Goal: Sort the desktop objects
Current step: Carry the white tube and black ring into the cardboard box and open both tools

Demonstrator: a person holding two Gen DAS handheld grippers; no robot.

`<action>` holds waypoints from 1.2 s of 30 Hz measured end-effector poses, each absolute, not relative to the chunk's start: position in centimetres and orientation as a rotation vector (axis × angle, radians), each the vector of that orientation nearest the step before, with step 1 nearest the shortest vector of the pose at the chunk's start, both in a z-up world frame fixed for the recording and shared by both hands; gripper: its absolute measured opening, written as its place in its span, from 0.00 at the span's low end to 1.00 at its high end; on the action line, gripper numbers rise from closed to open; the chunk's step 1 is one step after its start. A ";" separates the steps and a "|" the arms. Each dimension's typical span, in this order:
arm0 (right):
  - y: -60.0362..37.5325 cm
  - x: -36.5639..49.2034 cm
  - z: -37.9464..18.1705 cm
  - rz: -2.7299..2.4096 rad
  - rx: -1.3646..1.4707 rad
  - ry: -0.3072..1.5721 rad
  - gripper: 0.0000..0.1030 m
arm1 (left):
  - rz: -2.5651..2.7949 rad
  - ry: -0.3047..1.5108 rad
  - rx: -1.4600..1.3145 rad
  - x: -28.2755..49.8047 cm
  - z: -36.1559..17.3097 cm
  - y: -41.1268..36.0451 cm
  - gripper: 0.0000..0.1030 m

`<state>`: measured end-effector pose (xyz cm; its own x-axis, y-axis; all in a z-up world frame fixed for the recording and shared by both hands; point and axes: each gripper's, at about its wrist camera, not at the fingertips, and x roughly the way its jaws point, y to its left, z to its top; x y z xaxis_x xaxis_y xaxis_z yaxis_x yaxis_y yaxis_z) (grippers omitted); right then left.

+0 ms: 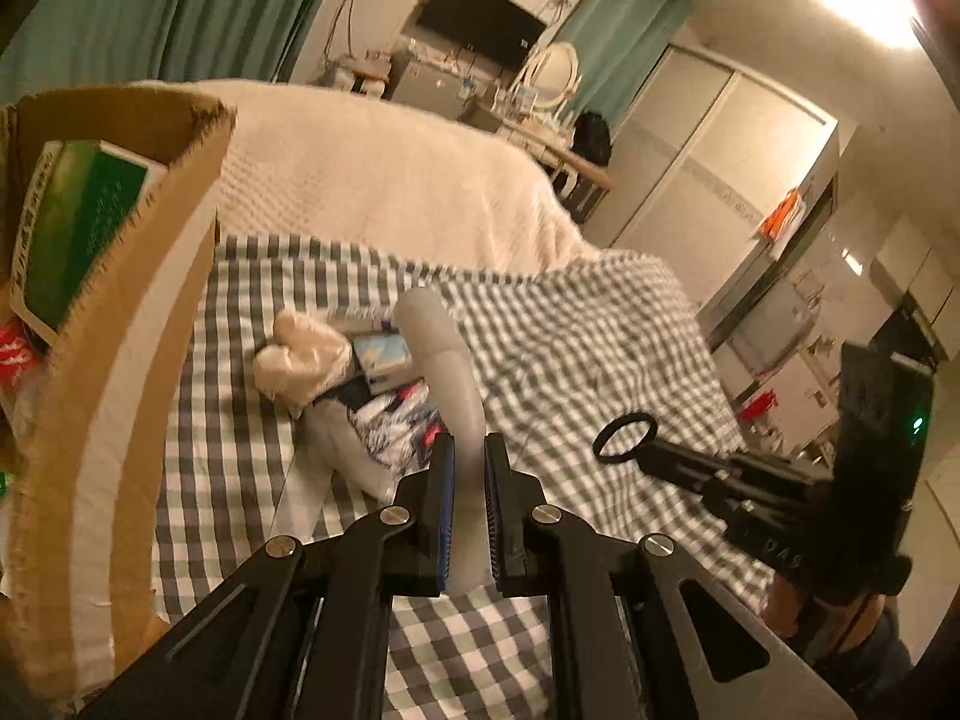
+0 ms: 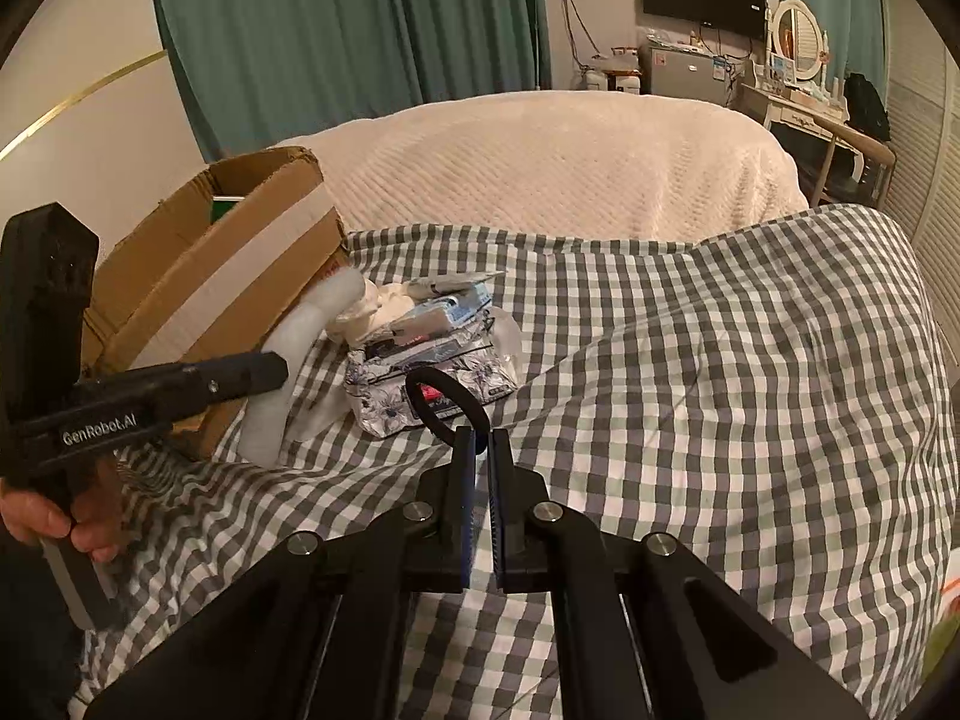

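Note:
My left gripper (image 1: 467, 450) is shut on a long white curved foam piece (image 1: 441, 372) and holds it above the checked cloth, next to the cardboard box (image 1: 120, 360). The foam piece (image 2: 300, 336) and the left gripper (image 2: 264, 369) also show in the right wrist view. My right gripper (image 2: 483, 441) is shut on a thin black ring (image 2: 444, 405), also visible in the left wrist view (image 1: 624, 438). A pile of tissue packs and a white crumpled bag (image 2: 426, 348) lies on the cloth beside the box (image 2: 240, 264).
The box holds a green book (image 1: 78, 228). The checked cloth (image 2: 720, 390) covers the work surface, with a cream bedspread (image 2: 570, 162) behind it. A dresser, television and wardrobe stand at the back of the room.

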<state>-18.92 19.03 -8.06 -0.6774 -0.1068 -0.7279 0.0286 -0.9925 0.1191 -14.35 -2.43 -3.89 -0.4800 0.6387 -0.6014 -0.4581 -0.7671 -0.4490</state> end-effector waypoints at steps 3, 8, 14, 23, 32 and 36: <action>18.7 -18.6 -7.5 -2.806 1.209 -0.148 0.04 | 2.232 -0.329 -0.994 -14.0 -3.0 -2.9 0.09; 17.8 -18.2 -6.2 -2.795 1.173 -0.126 0.04 | 2.239 -0.363 -0.919 -13.4 -1.3 -3.8 0.09; 16.1 -18.3 -4.2 -2.771 1.115 -0.110 0.04 | 2.314 -0.377 -0.802 -12.5 1.8 -5.9 0.09; 11.2 -20.4 -0.2 -2.697 0.976 -0.021 0.04 | 2.475 -0.476 -0.632 -11.5 6.5 -12.3 0.09; 1.1 -26.4 2.3 -2.503 0.897 0.025 0.04 | 2.786 -0.442 -0.793 -13.1 5.5 -19.9 0.09; -2.7 -29.0 0.6 -2.460 0.958 0.055 0.03 | 2.881 -0.388 -0.940 -14.5 3.0 -21.4 0.09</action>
